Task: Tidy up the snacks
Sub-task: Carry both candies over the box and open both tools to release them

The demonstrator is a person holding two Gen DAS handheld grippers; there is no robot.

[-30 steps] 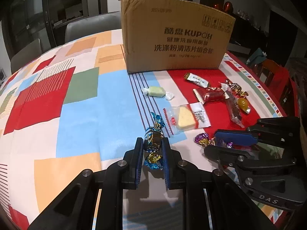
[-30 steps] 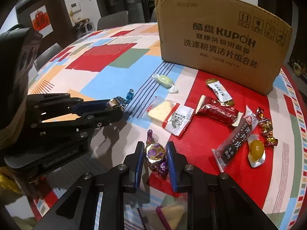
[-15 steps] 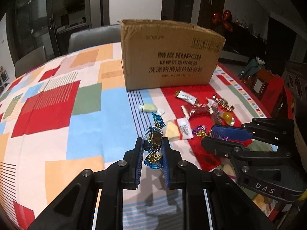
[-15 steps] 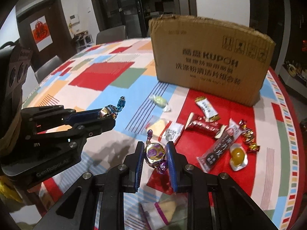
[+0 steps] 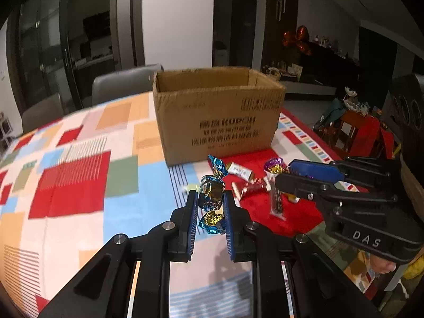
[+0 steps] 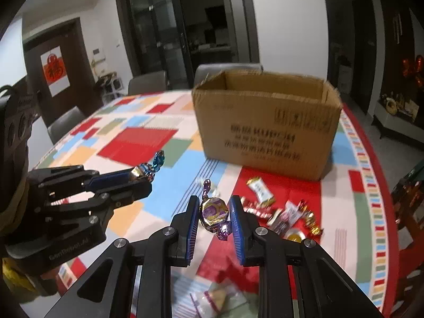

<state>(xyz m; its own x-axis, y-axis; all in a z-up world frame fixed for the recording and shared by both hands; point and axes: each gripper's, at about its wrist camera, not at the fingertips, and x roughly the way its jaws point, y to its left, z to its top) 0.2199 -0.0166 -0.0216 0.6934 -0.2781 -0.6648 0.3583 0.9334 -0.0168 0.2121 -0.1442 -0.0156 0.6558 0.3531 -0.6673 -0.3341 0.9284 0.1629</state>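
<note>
Left wrist view: box (image 5: 220,114) print blurred. Left hand-held gripper (image 5: 211,204) clenched on blue candy (image 5: 211,192), lifted above counter (image 5: 79,180).

Right wrist view: loose snacks (image 6: 278,212) smeared. Right hand-held gripper (image 6: 214,212) grasps purple candy (image 6: 213,210) before the box (image 6: 265,127).

Blue-foil candy (image 5: 211,194) and purple-foil candy (image 6: 214,211) — both airborne — before open carton (image 5: 217,114).

Blue-gold candy (image 5: 212,198), purple-gold candy (image 6: 213,212), brown box (image 5: 220,114)
</note>
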